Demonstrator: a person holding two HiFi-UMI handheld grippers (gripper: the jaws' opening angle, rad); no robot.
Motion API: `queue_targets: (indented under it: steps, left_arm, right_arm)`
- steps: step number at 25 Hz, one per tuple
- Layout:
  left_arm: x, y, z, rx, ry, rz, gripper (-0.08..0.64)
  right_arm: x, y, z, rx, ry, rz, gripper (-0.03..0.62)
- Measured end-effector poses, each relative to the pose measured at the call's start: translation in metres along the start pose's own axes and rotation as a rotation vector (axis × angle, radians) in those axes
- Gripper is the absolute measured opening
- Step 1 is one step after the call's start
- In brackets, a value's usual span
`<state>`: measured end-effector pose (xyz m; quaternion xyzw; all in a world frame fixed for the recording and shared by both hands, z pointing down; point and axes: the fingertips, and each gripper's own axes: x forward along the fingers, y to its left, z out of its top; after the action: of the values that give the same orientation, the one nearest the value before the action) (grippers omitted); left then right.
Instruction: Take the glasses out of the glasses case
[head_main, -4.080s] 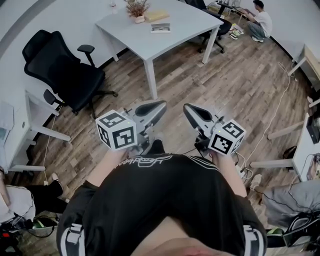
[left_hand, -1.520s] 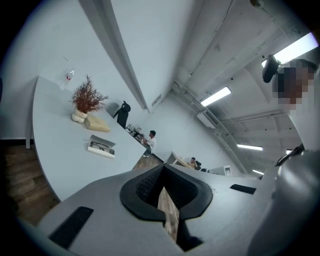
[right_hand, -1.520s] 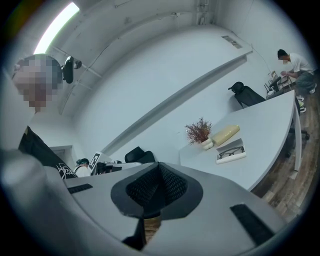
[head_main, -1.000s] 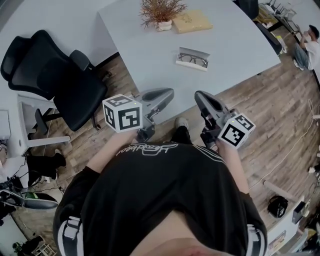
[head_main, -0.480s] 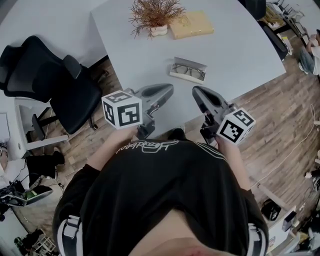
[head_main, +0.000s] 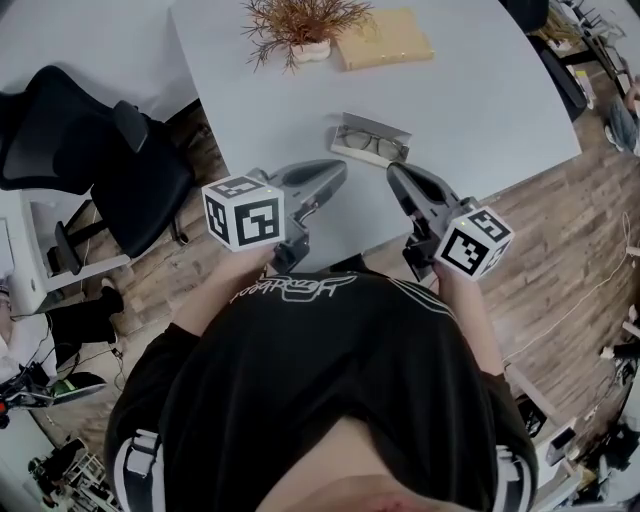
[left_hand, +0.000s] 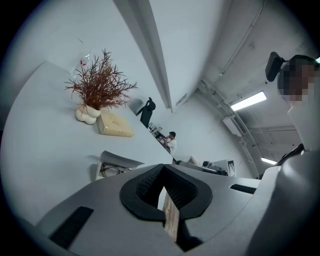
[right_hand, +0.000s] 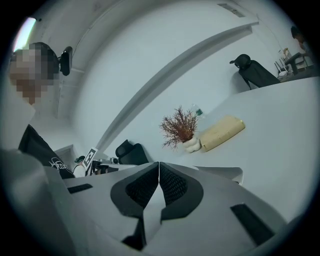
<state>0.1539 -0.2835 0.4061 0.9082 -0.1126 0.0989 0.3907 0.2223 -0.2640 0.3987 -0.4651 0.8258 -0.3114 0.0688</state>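
Glasses (head_main: 372, 147), one pair, are lying in one open glasses case (head_main: 371, 126) while the left hand-held gripper (head_main: 336, 170) and right hand-held gripper (head_main: 394, 174) are hovering near, both closed, empty.

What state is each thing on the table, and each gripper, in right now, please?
glasses case: open, lid raised.
glasses: lying inside the case.
left gripper: jaws together, empty.
right gripper: jaws together, empty.
potted plant: upright.
yellow slab: lying flat.
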Motion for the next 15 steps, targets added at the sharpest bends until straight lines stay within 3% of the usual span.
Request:
queue_targets:
  steps: [8,15]
  left_arm:
    - [0.012,0.021,0.002,-0.036,-0.006,0.036,0.008]
    - [0.018,0.035,-0.001,-0.072,-0.011,0.063,0.008]
  right_arm:
    - [0.017,-0.022,-0.003,-0.034,0.081,0.009,0.011]
    - [0.033,-0.041,-0.015,-0.15,0.198,-0.009,0.011]
